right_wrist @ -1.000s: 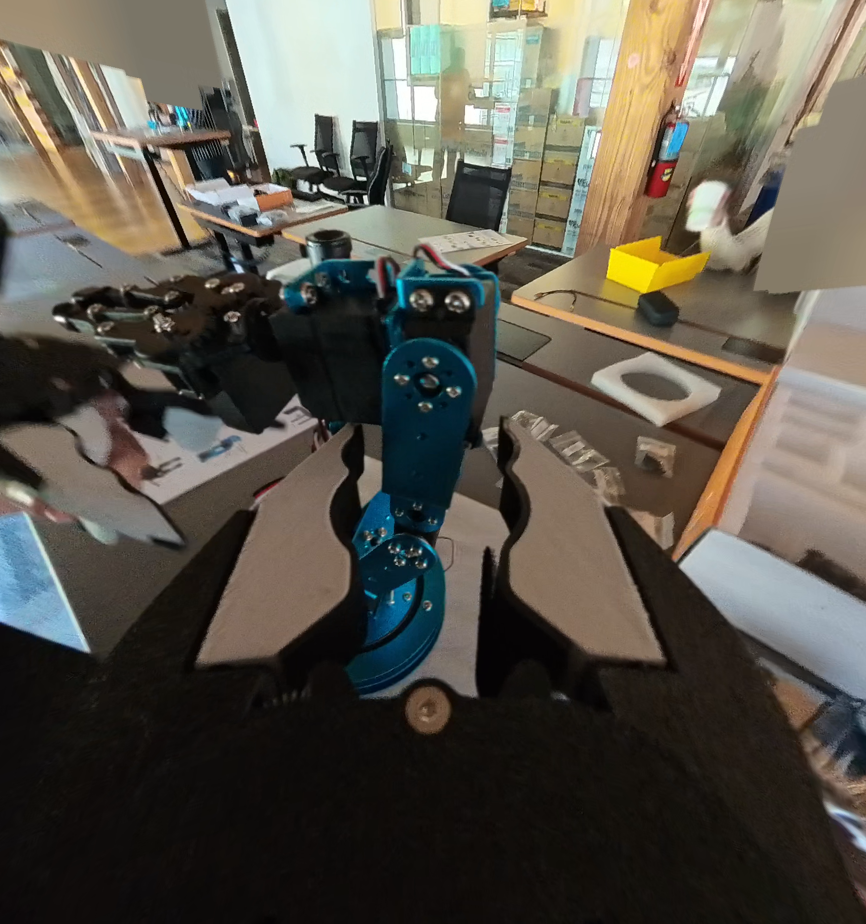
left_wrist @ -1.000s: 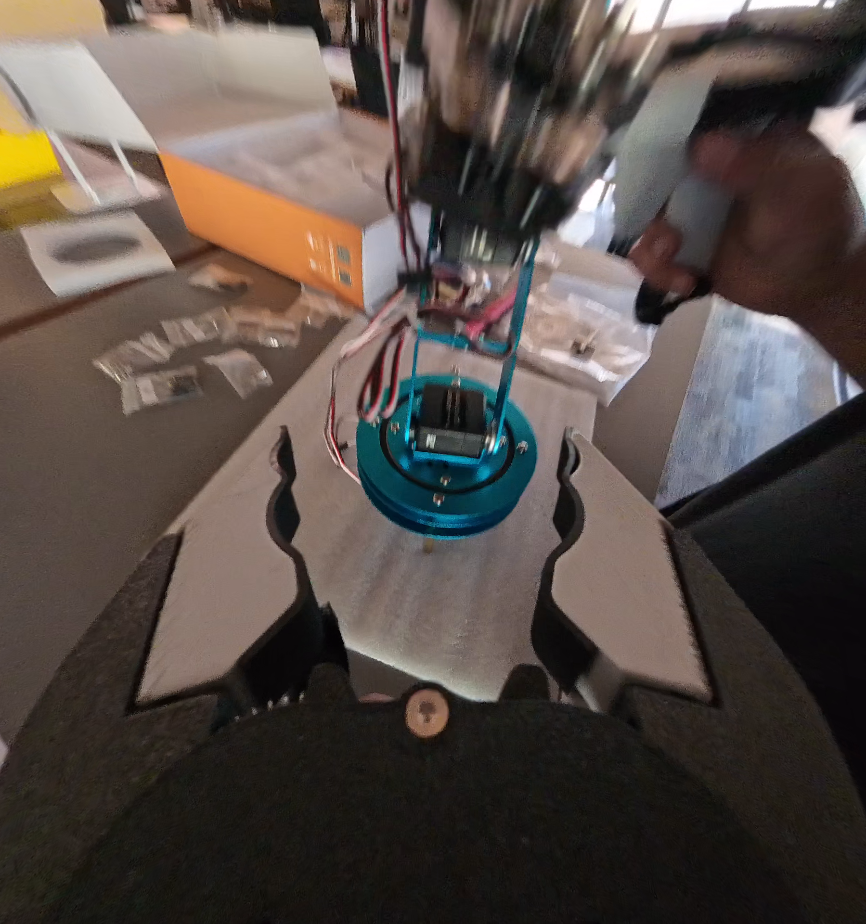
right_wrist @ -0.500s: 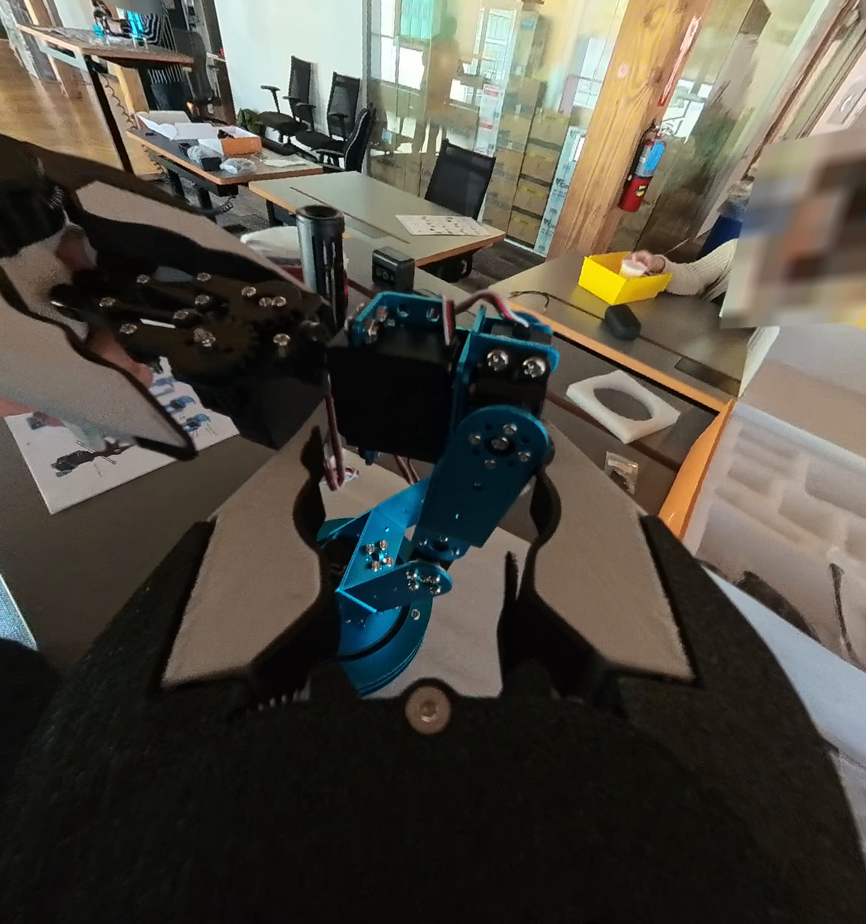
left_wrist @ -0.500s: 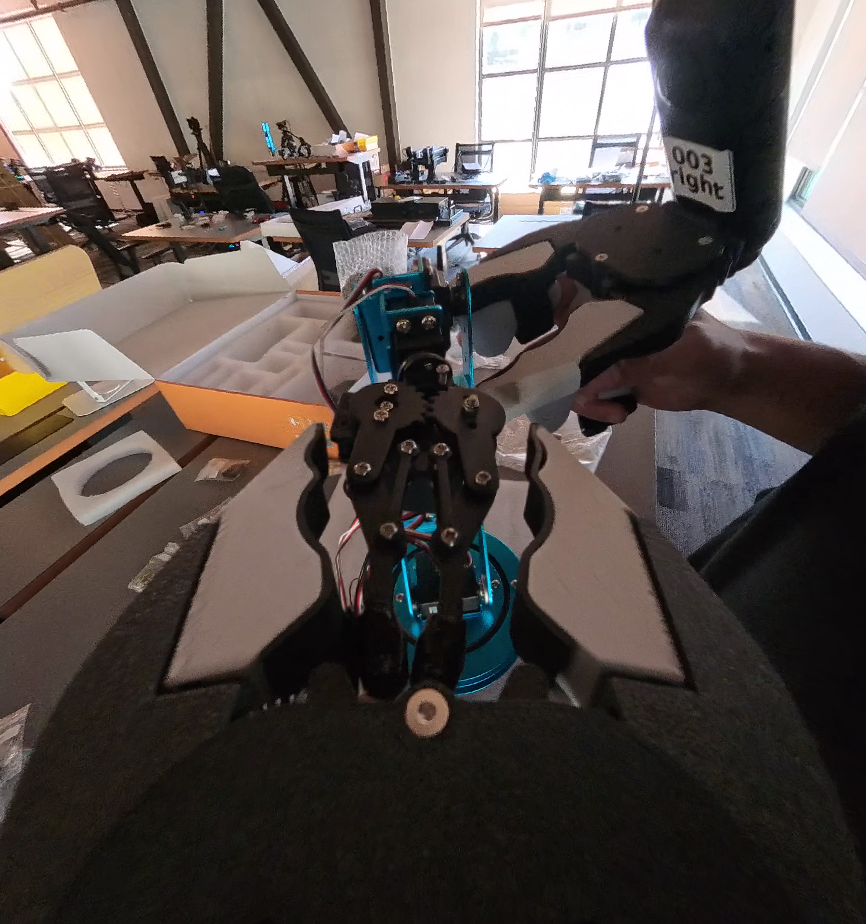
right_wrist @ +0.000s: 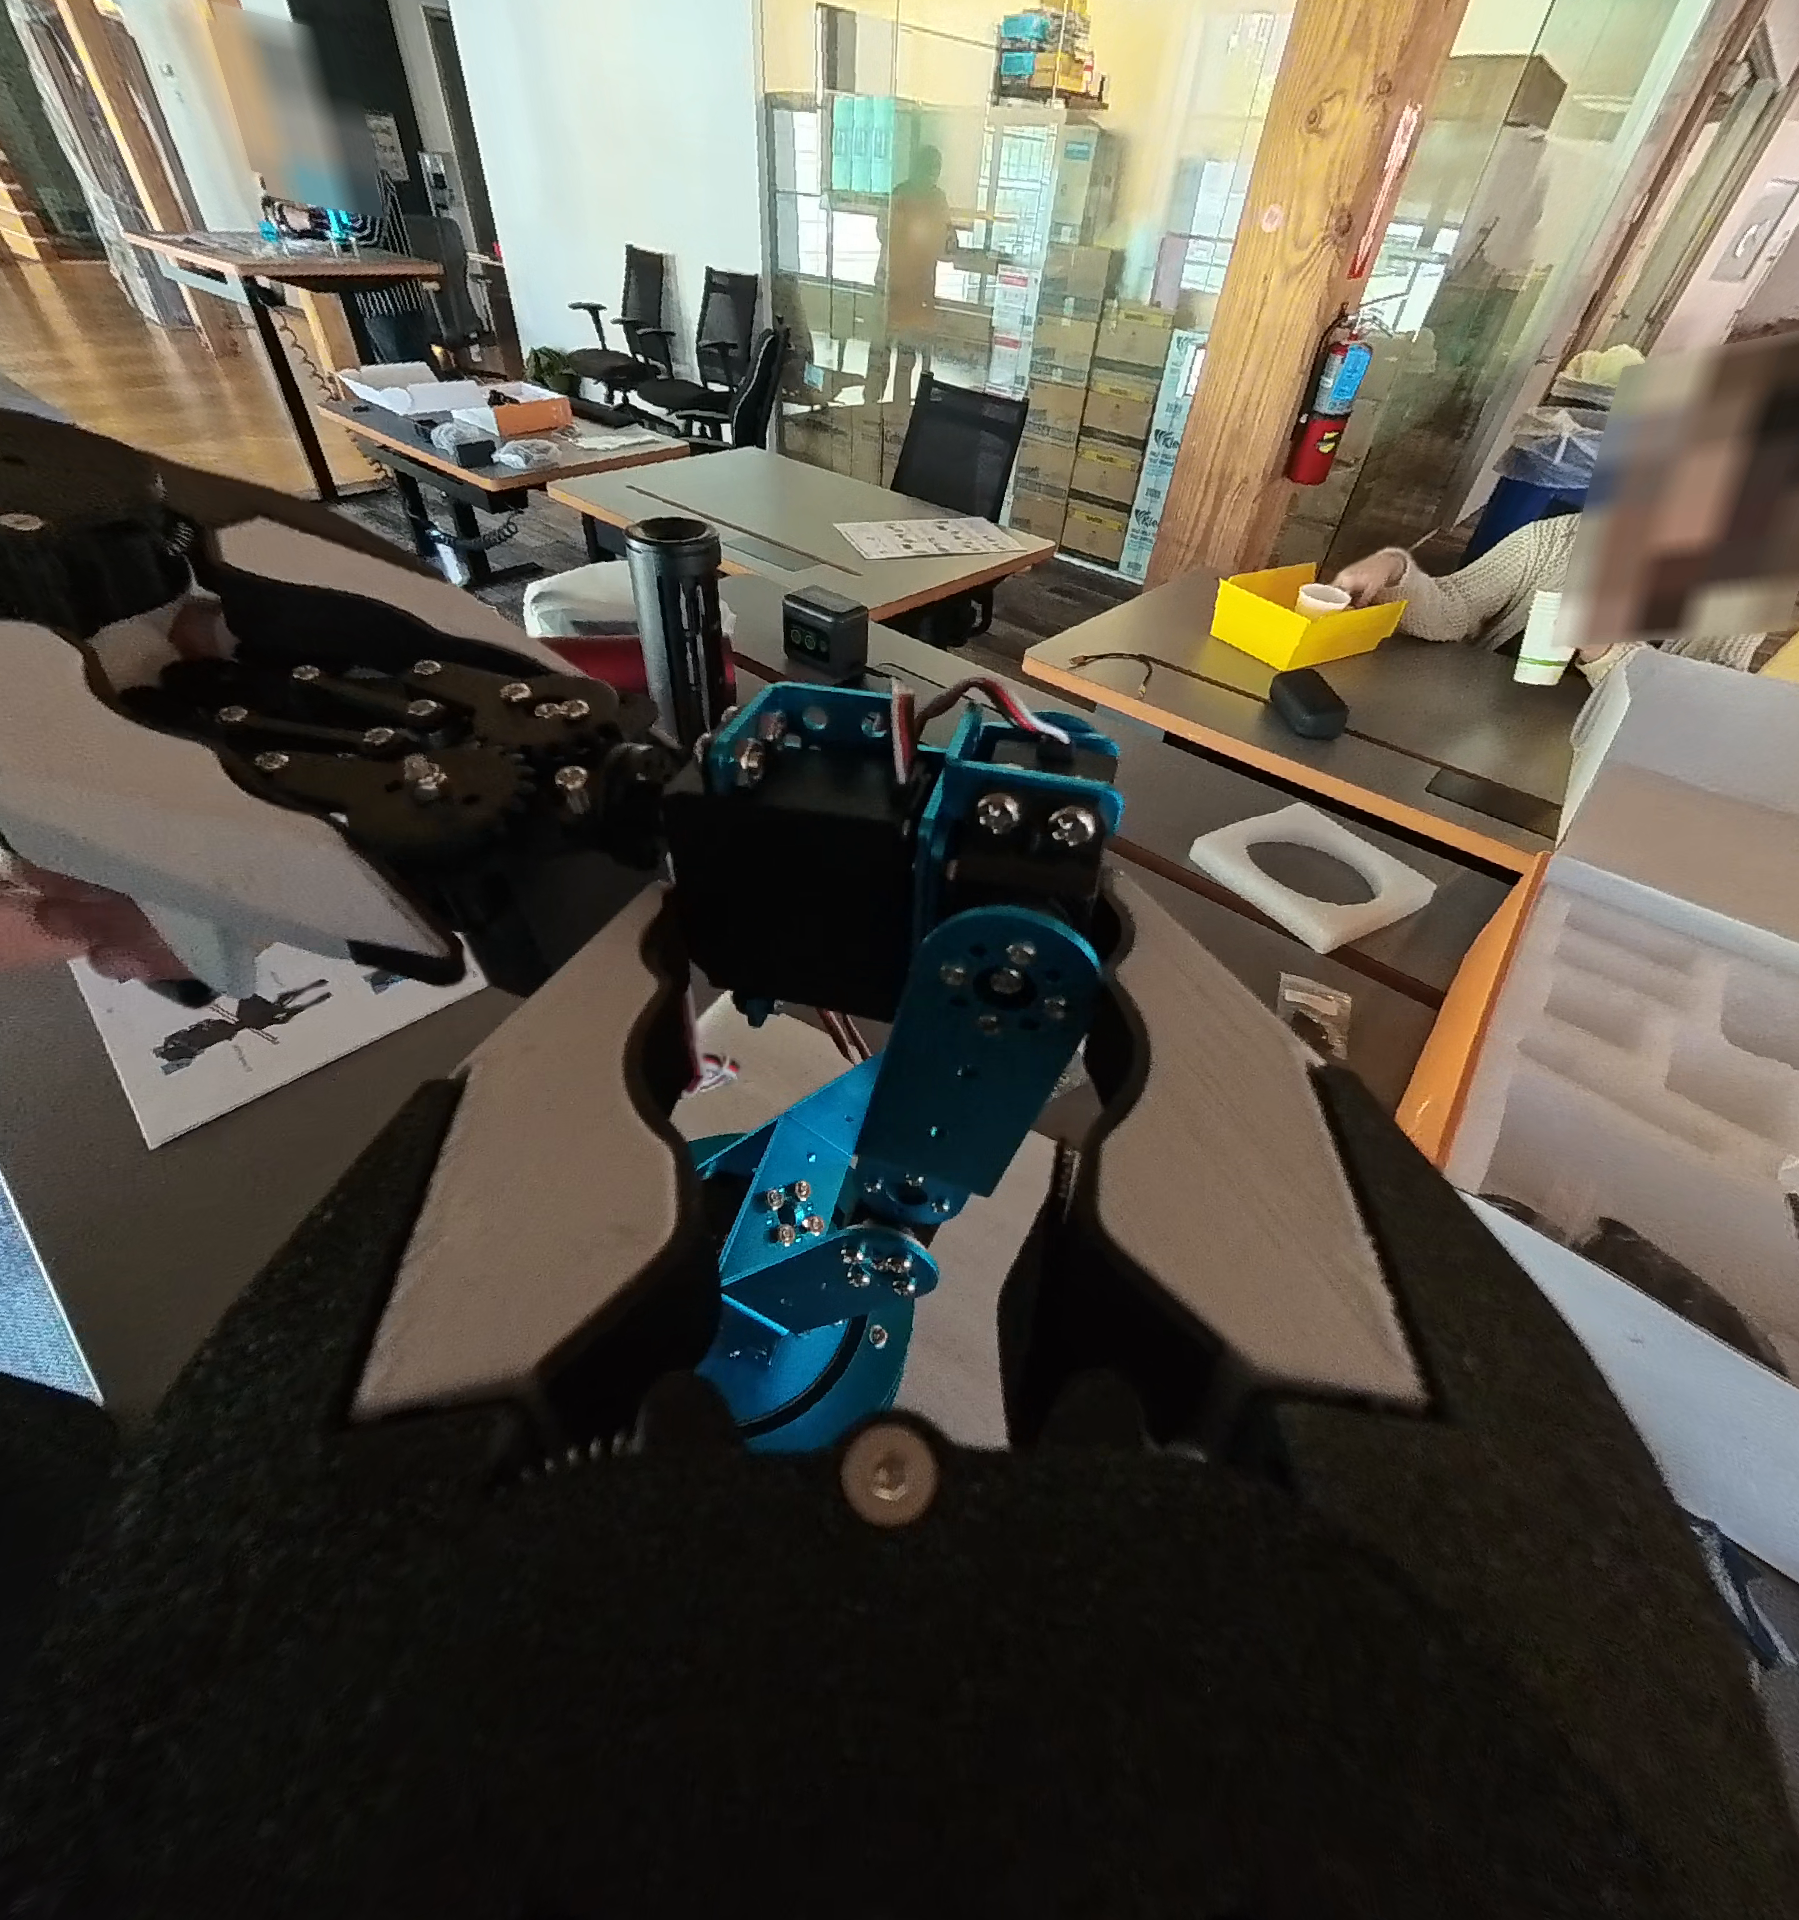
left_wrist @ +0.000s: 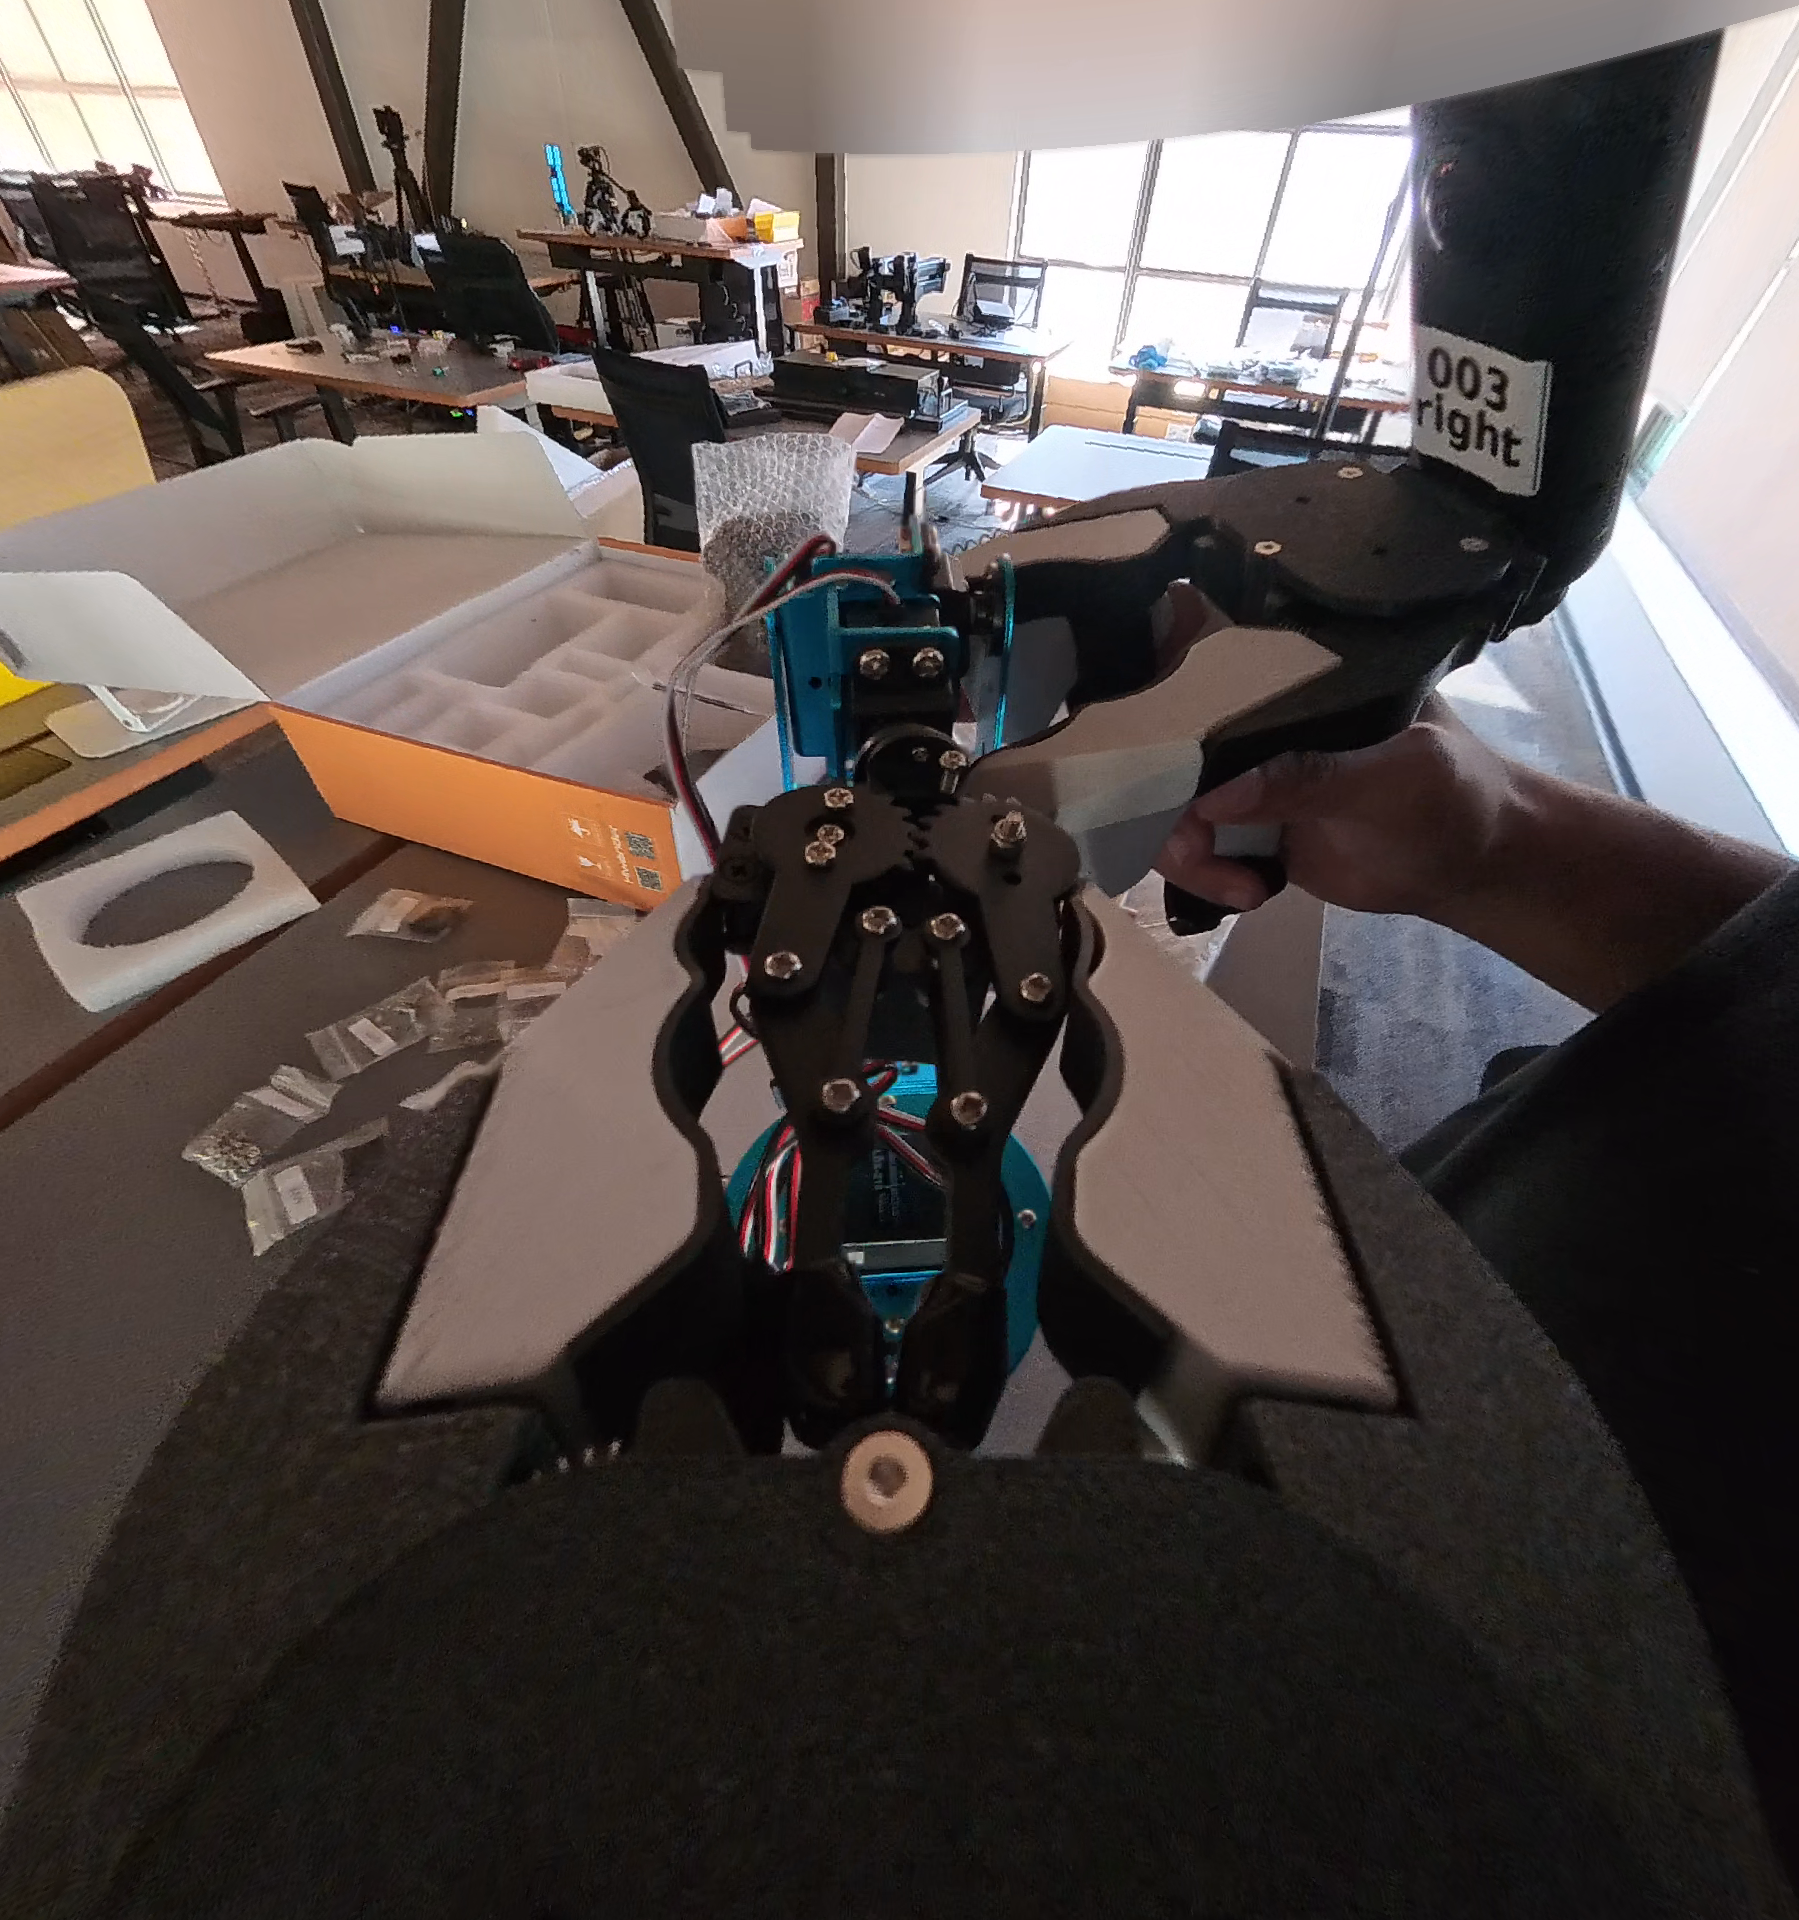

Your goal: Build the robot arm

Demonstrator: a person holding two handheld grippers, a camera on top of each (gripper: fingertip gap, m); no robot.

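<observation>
A small blue metal robot arm (right_wrist: pixel 978 1039) stands on a round blue base (left_wrist: pixel 1020 1226) on a silver plate. It has a black servo joint and a black claw (left_wrist: pixel 895 987). My left gripper (left_wrist: pixel 879 914) is shut on the black claw, one finger on each side. It also shows at the left of the right wrist view (right_wrist: pixel 521 790). My right gripper (right_wrist: pixel 884 914) is shut on the blue arm's upper servo joint. It shows in the left wrist view (left_wrist: pixel 978 665), held by a hand (left_wrist: pixel 1321 831).
An open orange box with a white foam insert (left_wrist: pixel 479 769) lies behind the arm and shows at the right of the right wrist view (right_wrist: pixel 1653 997). A white foam ring (left_wrist: pixel 157 914), small bags of parts (left_wrist: pixel 355 1039) and a printed sheet (right_wrist: pixel 251 1039) lie on the dark table. A person sits by a yellow bin (right_wrist: pixel 1290 623).
My left gripper rose from an open stance over the base and closed on the claw. My right gripper moved up the arm from the blue link to the servo joint.
</observation>
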